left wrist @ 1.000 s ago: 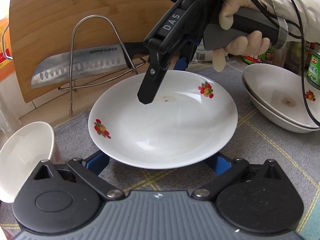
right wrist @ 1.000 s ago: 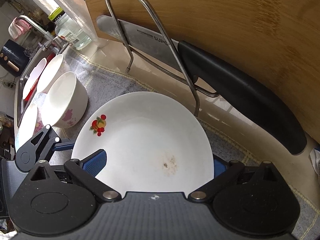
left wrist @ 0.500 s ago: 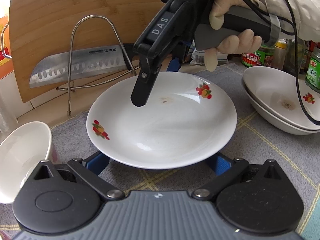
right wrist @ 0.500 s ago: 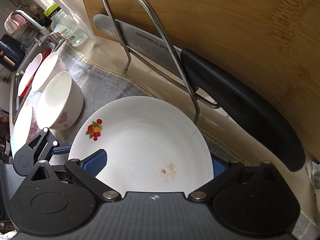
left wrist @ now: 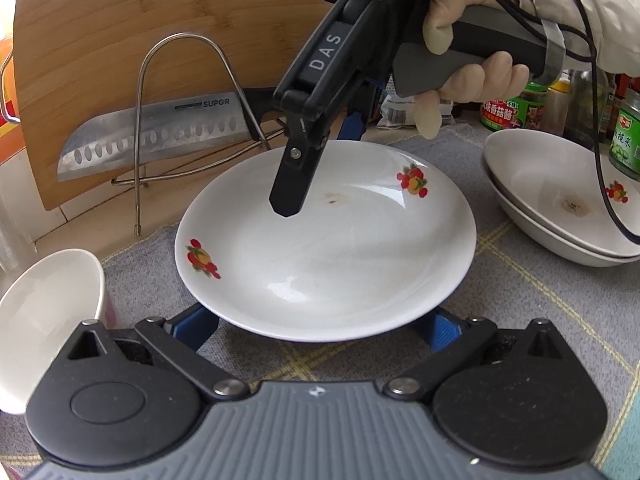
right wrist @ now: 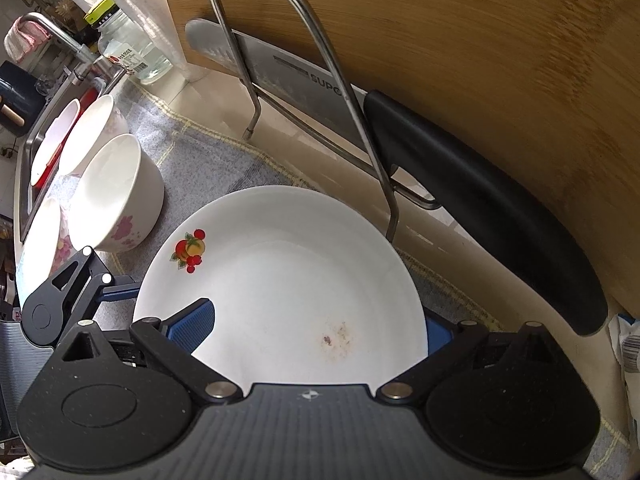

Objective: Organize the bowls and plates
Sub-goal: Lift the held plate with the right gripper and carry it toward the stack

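Plate (left wrist: 340, 248) is held over the grey cloth (left wrist: 520, 300), white with 2 fruit prints and a brown stain near the middle. Right gripper (right wrist: 318, 326) is clamped on its far rim: 1 finger (left wrist: 294, 184) lies over the top surface, the other sits under the rim. Left gripper (left wrist: 320, 324) has both blue pads below the near rim, spread wide and not pinching.

Versus 1.0 s ago: in the left view the right gripper and gloved hand (left wrist: 468, 76) sit higher and further left, and the plate has shifted slightly left with them. In the right view the plate sits lower in frame and the wire rack (right wrist: 304, 92) looms larger.

Stack of 2 plates (left wrist: 560, 208) sits well apart to the right. Bowl (right wrist: 116, 196) stands on the cloth just left of the held plate. Knife (left wrist: 152, 140) rests in the rack against the cutting board (left wrist: 140, 32).
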